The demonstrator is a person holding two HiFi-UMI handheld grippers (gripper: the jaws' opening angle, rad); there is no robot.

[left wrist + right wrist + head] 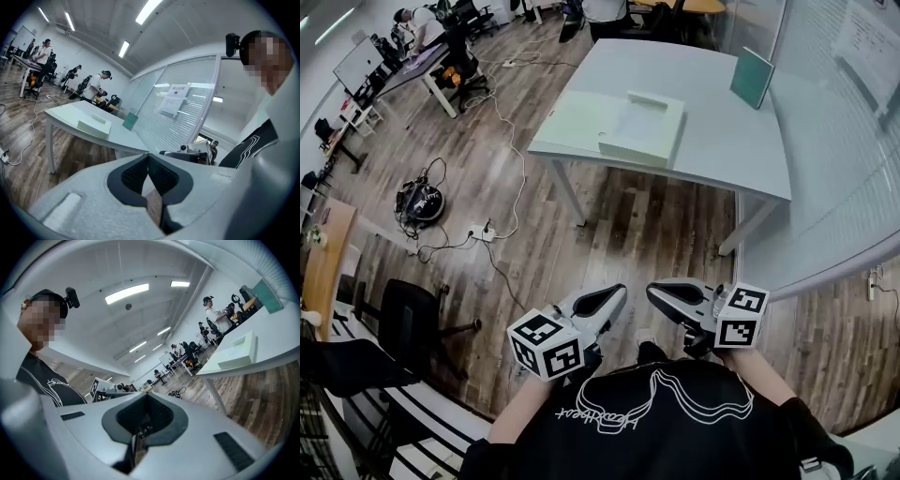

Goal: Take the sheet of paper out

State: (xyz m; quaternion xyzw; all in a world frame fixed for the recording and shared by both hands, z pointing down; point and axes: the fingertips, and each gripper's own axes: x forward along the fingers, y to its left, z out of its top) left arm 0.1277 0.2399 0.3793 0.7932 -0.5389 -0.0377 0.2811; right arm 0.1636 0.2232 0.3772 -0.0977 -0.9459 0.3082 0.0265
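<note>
The job has not started yet: the left gripper (148,155) and the right gripper (146,396) are both closed, with nothing in them, and sit close in front of the person's body. The worktop (722,131) is well ahead of both grippers. On it is a pale box (633,153), and what looks like the white sheet of paper (642,120) lies in it. I think the person has to walk up, open a gripper, grab the sheet and lift it out.
</note>
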